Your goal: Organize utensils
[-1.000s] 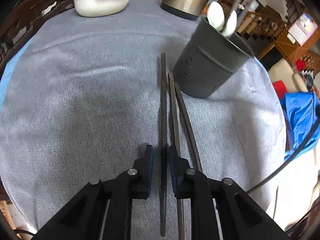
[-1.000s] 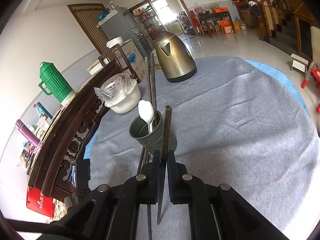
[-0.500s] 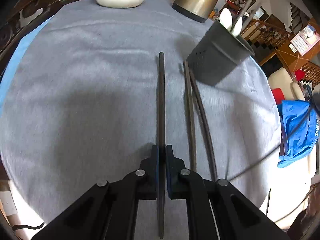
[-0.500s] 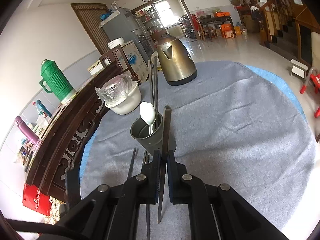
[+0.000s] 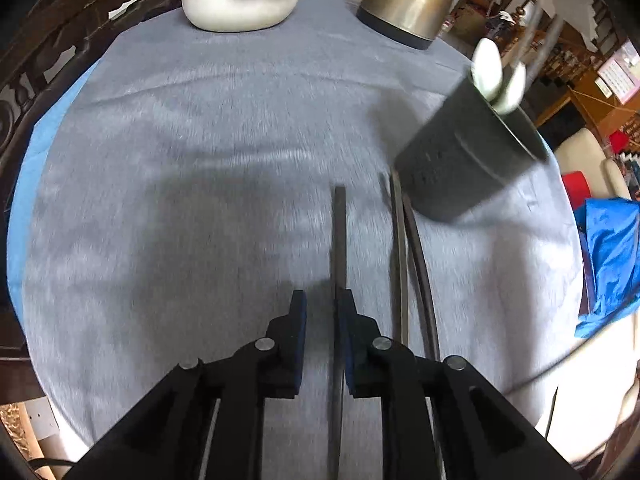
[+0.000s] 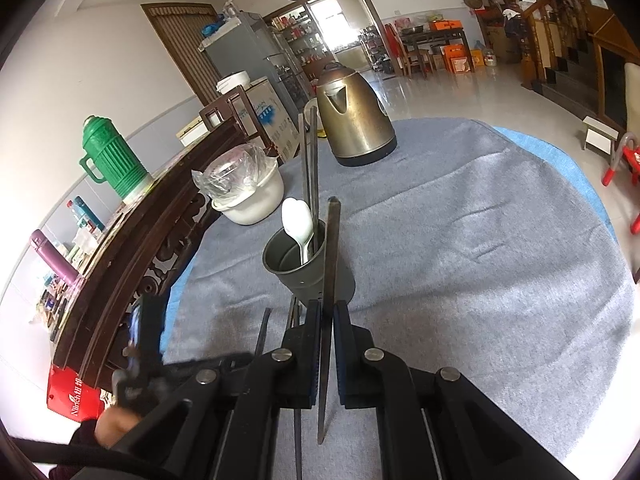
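Roughly, the job stood about halfway. The dark holder (image 5: 468,152) on the grey cloth (image 5: 200,160) already carried 2 white spoons (image 5: 486,66) and 2 long grey chopsticks (image 6: 310,168), all standing upright in it.

4 dark chopsticks remained outside it. The right gripper (image 6: 328,316) was clamped tight on 1 dark chopstick (image 6: 332,240), held steeply with its upper end level with the holder's rim in that view and just to the right of it; whether it was over the mouth or beside it could not be told. The left gripper (image 5: 322,308) pointed down at the cloth with a second chopstick (image 5: 339,240) between its jaws. Those jaws had just been opening and stood narrowly apart: the stick lay against the right-hand pad, with a clear gap to the other pad, so it was not pinched. The left view was blurred, and whether that stick rested on the cloth or hung a little above it could not be told. A loose pair (image 5: 400,260) lay side by side on the cloth just to the right of the left gripper, their far ends reaching the foot of the holder.

By my reckoning, what was left: drop the right-hand stick into the holder, regrip and carry over the left one, then fetch the loose pair
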